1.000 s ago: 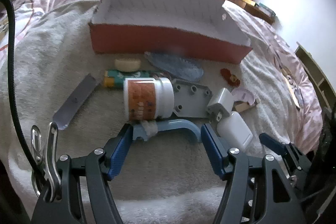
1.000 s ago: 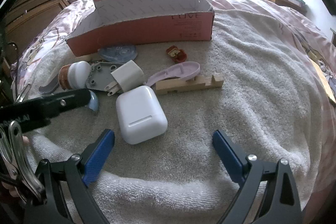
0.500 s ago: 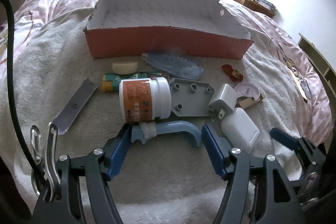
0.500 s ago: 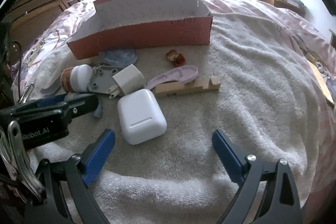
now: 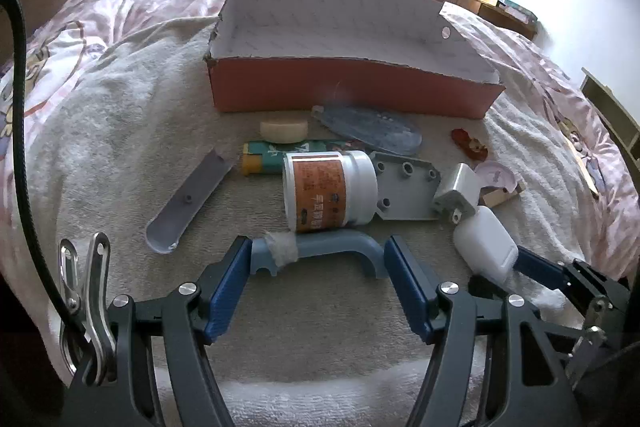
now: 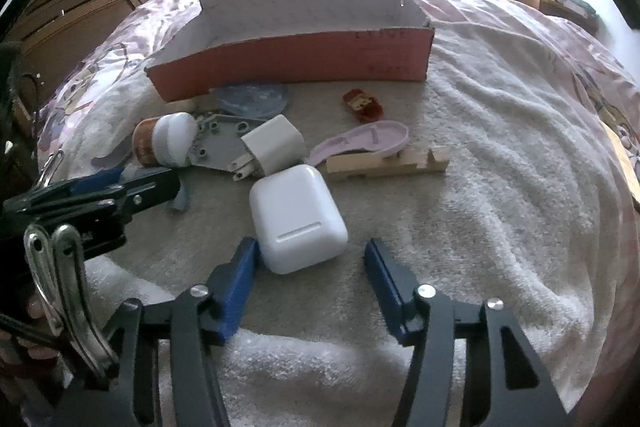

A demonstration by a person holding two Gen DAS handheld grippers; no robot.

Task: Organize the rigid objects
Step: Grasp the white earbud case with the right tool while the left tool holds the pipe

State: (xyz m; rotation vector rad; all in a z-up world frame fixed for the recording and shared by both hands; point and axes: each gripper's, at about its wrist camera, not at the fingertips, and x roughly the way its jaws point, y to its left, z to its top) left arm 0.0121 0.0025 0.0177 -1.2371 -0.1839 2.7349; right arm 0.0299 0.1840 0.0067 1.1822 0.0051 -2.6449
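Note:
A red open box (image 5: 352, 91) (image 6: 304, 55) stands on the towel, with small objects scattered in front of it. My left gripper (image 5: 316, 259) is open, its fingers on either side of a curved blue-grey handle (image 5: 320, 251). Just beyond lies a white jar with an orange label (image 5: 328, 187). My right gripper (image 6: 310, 259) is open, its fingers flanking the near end of a white earbud case (image 6: 298, 217) (image 5: 486, 247). I cannot tell whether either gripper touches its object.
Also on the towel are a white charger plug (image 6: 272, 147), a grey plate with holes (image 5: 404, 187), a purple shoehorn (image 6: 368, 141), a wooden block (image 6: 388, 165), a red toy (image 6: 362, 103), a grey strip (image 5: 188, 203), a green tube (image 5: 276, 157) and a blue oval (image 5: 368, 129).
My right gripper has moved forward and narrowed around the white case. My left gripper has closed in a little on the blue-grey handle.

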